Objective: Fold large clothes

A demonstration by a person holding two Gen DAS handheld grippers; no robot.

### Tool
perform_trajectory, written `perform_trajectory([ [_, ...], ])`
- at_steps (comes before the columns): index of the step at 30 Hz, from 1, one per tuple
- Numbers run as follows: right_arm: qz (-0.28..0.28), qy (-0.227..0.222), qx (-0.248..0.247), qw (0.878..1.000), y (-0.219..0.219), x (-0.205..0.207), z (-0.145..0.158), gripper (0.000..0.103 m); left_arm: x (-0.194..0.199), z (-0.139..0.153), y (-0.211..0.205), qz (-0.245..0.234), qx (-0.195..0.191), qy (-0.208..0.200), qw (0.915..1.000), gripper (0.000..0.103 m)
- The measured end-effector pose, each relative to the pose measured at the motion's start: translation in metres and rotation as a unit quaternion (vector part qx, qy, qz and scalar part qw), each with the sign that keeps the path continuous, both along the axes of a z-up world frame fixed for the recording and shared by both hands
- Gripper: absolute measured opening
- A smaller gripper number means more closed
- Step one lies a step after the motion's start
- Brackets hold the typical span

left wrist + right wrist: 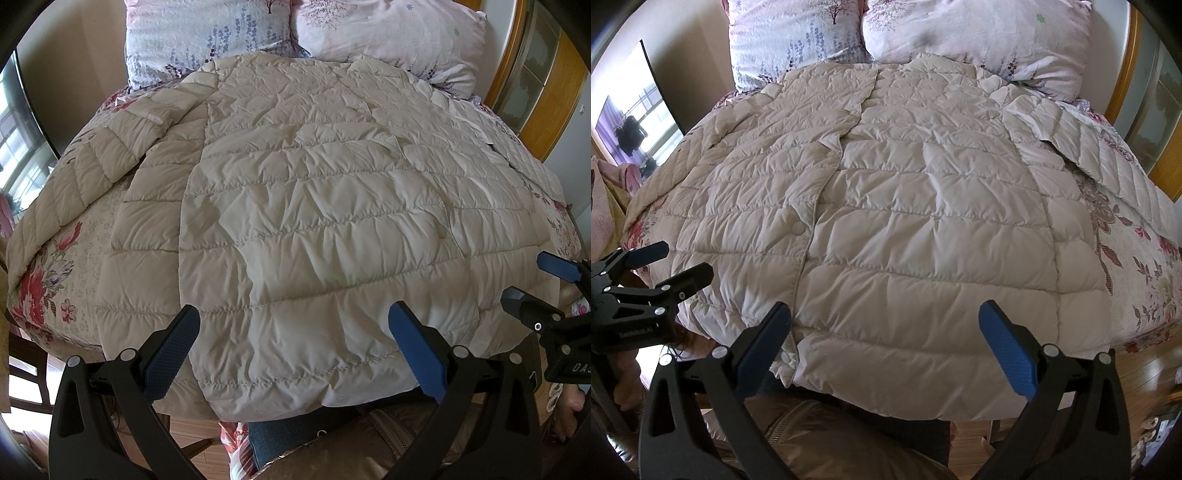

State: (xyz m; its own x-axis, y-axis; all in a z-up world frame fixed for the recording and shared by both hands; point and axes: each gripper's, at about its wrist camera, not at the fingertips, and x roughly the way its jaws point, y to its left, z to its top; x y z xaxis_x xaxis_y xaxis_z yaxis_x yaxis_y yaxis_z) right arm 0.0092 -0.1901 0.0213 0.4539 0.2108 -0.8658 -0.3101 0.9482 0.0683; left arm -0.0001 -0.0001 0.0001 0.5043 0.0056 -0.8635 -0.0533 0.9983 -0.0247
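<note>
Nearest my lenses are my own blue-padded claws: the left gripper (293, 314) and the right gripper (884, 314) both stand spread wide with nothing between the pads, hanging over the near hem of the coat (314, 206). From the left camera I can also see the right claw (532, 284) off to the side, likewise apart and empty.

That coat, a pale quilted puffer, lies flat and front-up across the bed (55, 280), collar toward the two flowered pillows (979, 37), hem at the near edge just in front of the person's jeans (280, 439). One sleeve (92, 173) angles out over the left edge of the bed; the other sleeve (1108, 158) trails to the right. I judge no fold has been made yet.

What worries me: the shell looks slick and puffy, so a shallow pinch could catch only the top layer and slide off. The front flap by the snap button (796, 229) sits loose and overlapped, so lifting one side may let it fall open and skew the fold. That left sleeve draped off the mattress could drag the whole coat sideways if I pull unevenly.

Writing: the other claw's body shows "GenRobot.AI" in the right camera, faintly; in the left camera I make out only "DA", the rest cut off.
</note>
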Motion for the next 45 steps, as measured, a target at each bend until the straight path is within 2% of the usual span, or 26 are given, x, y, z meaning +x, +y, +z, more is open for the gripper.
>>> perform_trajectory([
  [34, 0.0, 0.001, 0.008, 1.0, 0.002, 0.001, 0.001, 0.101, 0.0, 0.0, 0.0, 0.0, 0.001, 0.0, 1.0, 0.102],
  [45, -0.019, -0.01, 0.054, 0.998, -0.015, 0.015, 0.007, 0.101, 0.013, 0.001, 0.006, 0.002, 0.001, 0.003, 1.0, 0.102],
])
